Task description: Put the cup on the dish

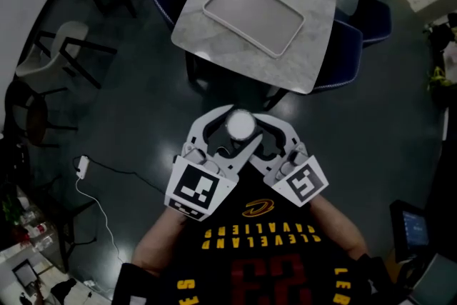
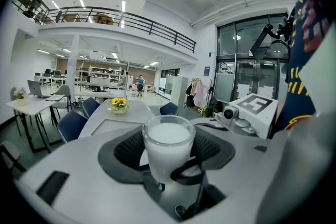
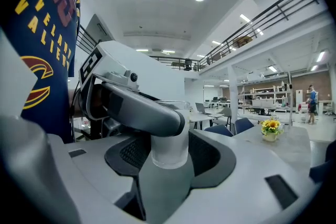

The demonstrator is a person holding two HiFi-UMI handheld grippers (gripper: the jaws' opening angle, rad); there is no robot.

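White cup [image 1: 240,125] hung mid-frame, pinched btwn my left hand-held gripper [image 1: 230,131] & right hand-held gripper [image 1: 257,133], both pressed on it. Carry step, I judged. Next: reach fwd to grey dish [image 1: 253,16] on tabletop [image 1: 314,46], upper centre, keeping the cup upright.

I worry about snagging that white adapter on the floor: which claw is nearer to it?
Left. Both claws meet around the cup. The left claw sits on the adapter's side of it, and the right claw is on the far side.
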